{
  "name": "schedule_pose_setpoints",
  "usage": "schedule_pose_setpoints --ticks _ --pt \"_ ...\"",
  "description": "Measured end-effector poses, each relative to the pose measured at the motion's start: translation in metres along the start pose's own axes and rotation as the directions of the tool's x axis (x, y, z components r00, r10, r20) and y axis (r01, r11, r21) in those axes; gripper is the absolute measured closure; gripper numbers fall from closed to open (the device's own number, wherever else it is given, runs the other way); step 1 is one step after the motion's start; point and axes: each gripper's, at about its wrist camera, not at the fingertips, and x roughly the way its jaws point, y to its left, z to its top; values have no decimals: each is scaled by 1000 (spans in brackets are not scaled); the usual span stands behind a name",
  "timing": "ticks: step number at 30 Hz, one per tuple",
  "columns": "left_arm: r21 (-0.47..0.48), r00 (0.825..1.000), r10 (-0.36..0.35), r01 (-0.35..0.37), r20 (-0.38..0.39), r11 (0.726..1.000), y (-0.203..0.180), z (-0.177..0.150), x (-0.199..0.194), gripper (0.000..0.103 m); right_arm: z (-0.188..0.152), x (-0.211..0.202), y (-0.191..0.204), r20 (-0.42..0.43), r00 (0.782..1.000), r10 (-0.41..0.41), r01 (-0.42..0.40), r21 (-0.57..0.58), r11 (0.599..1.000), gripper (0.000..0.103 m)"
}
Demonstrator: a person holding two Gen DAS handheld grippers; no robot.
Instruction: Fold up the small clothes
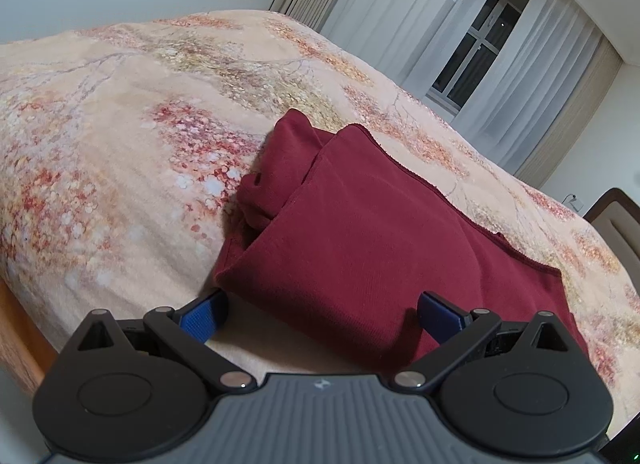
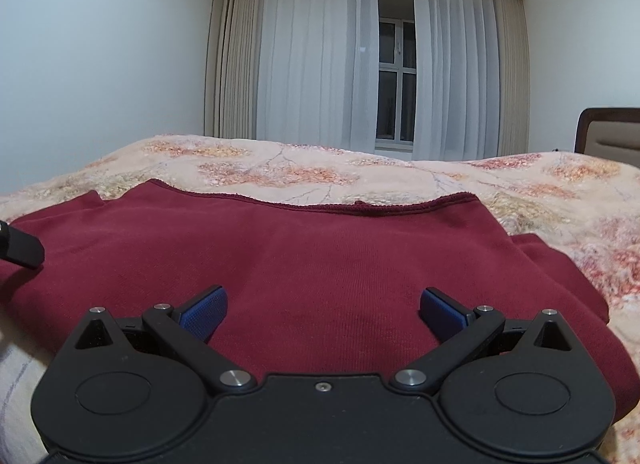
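Observation:
A dark red garment (image 1: pixel 360 232) lies partly folded on the floral bedspread (image 1: pixel 120 124). It also shows in the right wrist view (image 2: pixel 320 256), spread wide with its hemmed edge at the far side. My left gripper (image 1: pixel 322 314) is open, its blue pads on either side of the garment's near corner, holding nothing. My right gripper (image 2: pixel 323 310) is open over the garment's near edge, holding nothing. A black finger of the left gripper (image 2: pixel 22 250) shows at the left edge of the right wrist view.
The bedspread (image 2: pixel 400 176) covers the bed. White curtains and a dark window (image 2: pixel 396 76) stand behind the bed. A brown headboard (image 2: pixel 608 130) is at the right. The wooden bed frame (image 1: pixel 20 340) shows at the lower left.

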Motion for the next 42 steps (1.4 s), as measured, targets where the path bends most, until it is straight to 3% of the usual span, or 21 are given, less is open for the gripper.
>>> schedule_pose_setpoints --ticks 16,24,25,30,32,40,42 --pt "-28 1000 15 -15 -4 999 1 5 5 0 -4 -2 -1 14 1000 10 -10 9 1000 0" --pt "-211 996 -46 60 71 976 25 12 2 2 -3 0 -3 1 1000 23 -23 24 999 0" --pt "-215 995 -46 63 84 974 26 13 1 3 -2 1 -4 -4 1000 27 -27 28 999 0" --pt "-220 991 -7 37 135 975 30 14 -2 30 -2 3 -7 -13 999 40 -39 42 998 0" --pt "-242 989 -2 37 145 970 34 14 -1 34 -2 2 -7 -12 999 40 -40 42 998 0" --pt "-234 988 8 29 155 972 33 14 5 34 -2 4 -9 -14 999 47 -46 48 998 0" --pt "-231 987 16 21 158 973 32 15 5 42 -2 4 -9 -14 999 48 -47 48 998 0"
